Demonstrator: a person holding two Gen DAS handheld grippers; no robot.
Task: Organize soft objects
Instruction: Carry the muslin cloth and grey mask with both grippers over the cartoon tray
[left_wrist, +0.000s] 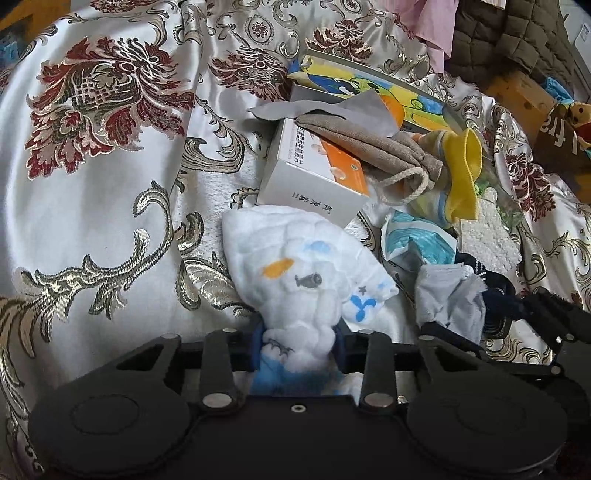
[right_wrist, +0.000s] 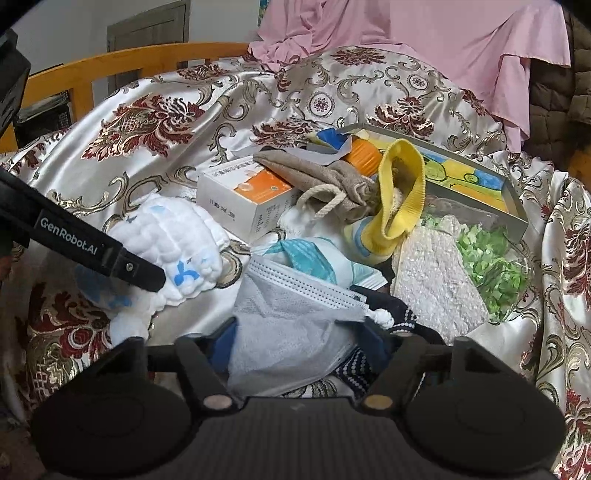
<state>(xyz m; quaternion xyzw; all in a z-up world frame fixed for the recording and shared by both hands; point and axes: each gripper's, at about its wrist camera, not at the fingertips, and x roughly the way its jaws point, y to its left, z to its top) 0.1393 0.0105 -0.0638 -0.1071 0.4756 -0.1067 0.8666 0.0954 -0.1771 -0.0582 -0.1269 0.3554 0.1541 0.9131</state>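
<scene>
My left gripper (left_wrist: 299, 347) is shut on a white quilted cloth (left_wrist: 306, 269) with blue and orange prints, bunched between its blue pads. The cloth also shows in the right wrist view (right_wrist: 173, 236), with the left gripper's finger (right_wrist: 110, 254) across it. My right gripper (right_wrist: 303, 354) is shut on a grey face mask (right_wrist: 288, 317), which also shows in the left wrist view (left_wrist: 450, 295). A tan drawstring pouch (right_wrist: 325, 177) and a yellow-cuffed sock (right_wrist: 399, 195) lie in the pile behind.
A white and orange box (right_wrist: 243, 195), a framed colourful picture (right_wrist: 472, 177), a dark patterned sock (right_wrist: 399, 314), a white foam piece (right_wrist: 439, 277) and a bag of green bits (right_wrist: 491, 262) lie on the floral satin cover (left_wrist: 92, 166). Pink cloth (right_wrist: 424, 40) hangs behind.
</scene>
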